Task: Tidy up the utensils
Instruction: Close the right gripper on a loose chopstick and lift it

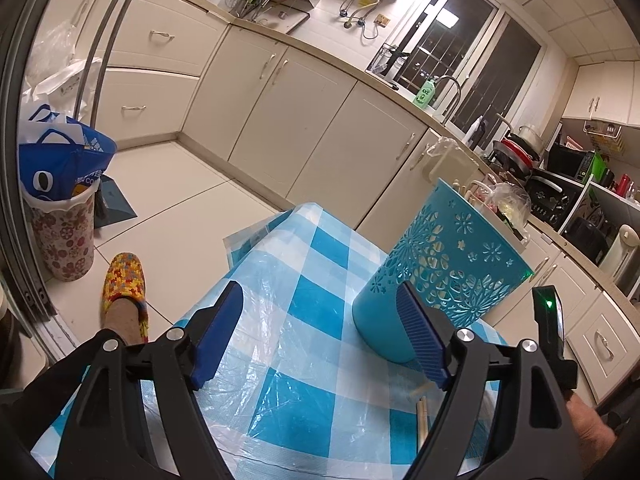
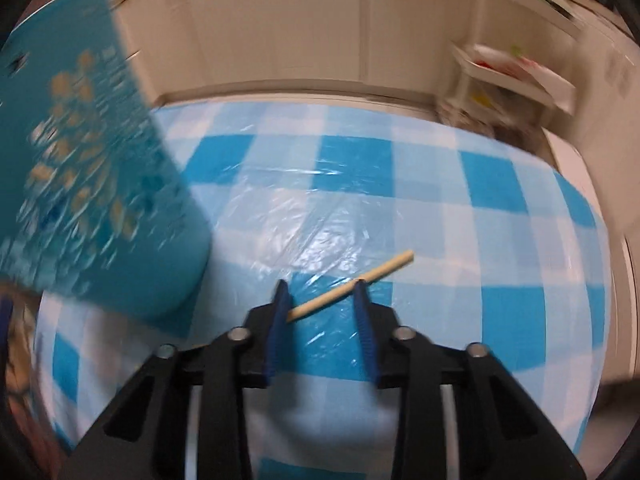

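A pale wooden chopstick (image 2: 384, 270) lies slantwise on the blue-and-white checked tablecloth (image 2: 440, 184). My right gripper (image 2: 321, 286) points down at it, jaws partly apart, with the stick crossing the gap between the fingertips; the pads do not press on it. A teal cut-out utensil holder (image 2: 92, 184) stands upright to its left, blurred. In the left wrist view the holder (image 1: 444, 264) stands just beyond the right finger of my left gripper (image 1: 320, 292), which is open with nothing between its fingers. Ends of wooden sticks (image 1: 422, 416) show under that finger.
The table's far edge (image 1: 304, 210) drops to a white tiled floor. A floral bin (image 1: 64, 236) with a blue bag stands at the left, and a foot in a patterned slipper (image 1: 126, 280) is beside the table. Cream cabinets (image 1: 288, 120) and a cluttered counter lie beyond.
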### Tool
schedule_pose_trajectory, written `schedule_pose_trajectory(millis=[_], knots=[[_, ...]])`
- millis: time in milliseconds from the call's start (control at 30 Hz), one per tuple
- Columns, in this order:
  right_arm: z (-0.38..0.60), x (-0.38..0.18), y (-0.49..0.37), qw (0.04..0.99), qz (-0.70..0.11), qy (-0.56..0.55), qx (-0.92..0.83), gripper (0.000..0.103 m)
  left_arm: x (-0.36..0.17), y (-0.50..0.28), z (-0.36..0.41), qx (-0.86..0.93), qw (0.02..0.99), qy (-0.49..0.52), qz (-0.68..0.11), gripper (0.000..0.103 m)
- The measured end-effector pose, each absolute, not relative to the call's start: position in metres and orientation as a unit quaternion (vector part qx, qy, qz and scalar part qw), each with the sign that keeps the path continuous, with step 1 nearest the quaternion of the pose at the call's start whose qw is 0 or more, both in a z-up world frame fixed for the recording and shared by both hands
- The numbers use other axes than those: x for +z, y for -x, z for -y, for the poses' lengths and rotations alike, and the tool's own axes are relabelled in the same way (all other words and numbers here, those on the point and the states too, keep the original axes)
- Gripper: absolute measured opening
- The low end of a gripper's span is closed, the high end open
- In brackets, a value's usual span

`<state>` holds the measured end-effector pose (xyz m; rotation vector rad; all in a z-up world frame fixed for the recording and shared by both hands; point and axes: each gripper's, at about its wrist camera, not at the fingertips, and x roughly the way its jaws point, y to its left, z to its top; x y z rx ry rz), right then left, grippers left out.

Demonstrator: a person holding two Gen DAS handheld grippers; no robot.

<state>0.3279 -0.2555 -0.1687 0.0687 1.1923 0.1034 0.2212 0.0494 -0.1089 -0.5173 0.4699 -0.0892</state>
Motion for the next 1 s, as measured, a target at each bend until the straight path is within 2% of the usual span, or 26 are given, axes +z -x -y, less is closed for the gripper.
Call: schedule_pose_trajectory(millis=[167,300,433,600,700,733,867,1000], knots=[[0.279,-0.167,-0.331,0.810,-0.583,-0.034,0.058,0.012,-0.110,-0.221,-0.051,-0.043,0.938,0.253,-0.231,0.076],[0.285,-0.169,-0.338,0.795,-0.603,-0.050,0.048,0.015,-0.110,-0.221,-0.051,-0.044,0.938,0.253,-0.231,0.076],[0.269,-0.170,-0.344,0.799,-0.601,-0.021,0.025,0.019,-0.110,-0.221,-0.050,-0.043,0.938,0.254,-0.232,0.077],[0.270,-0.170,-0.342,0.798,-0.600,-0.034,0.040,0.018,-0.112,-0.220,-0.052,-0.044,0.938,0.255,-0.232,0.077],[0.264,-0.167,-0.341,0.806,-0.588,-0.007,0.067,0.014,-0.112,-0.220,-0.052,-0.043,0.938,0.255,-0.232,0.077],[0.262,-0.165,-0.339,0.807,-0.586,-0.003,0.074,0.004,-0.112,-0.220,-0.051,-0.043,0.938,0.256,-0.232,0.077],[0.260,-0.161,-0.339,0.803,-0.592,-0.010,0.070,0.004,-0.112,-0.220,-0.052,-0.043,0.938,0.255,-0.232,0.077],[0.281,-0.164,-0.344,0.783,-0.616,-0.087,0.024,0.004,-0.113,-0.219,-0.051,-0.043,0.938,0.255,-0.233,0.077]])
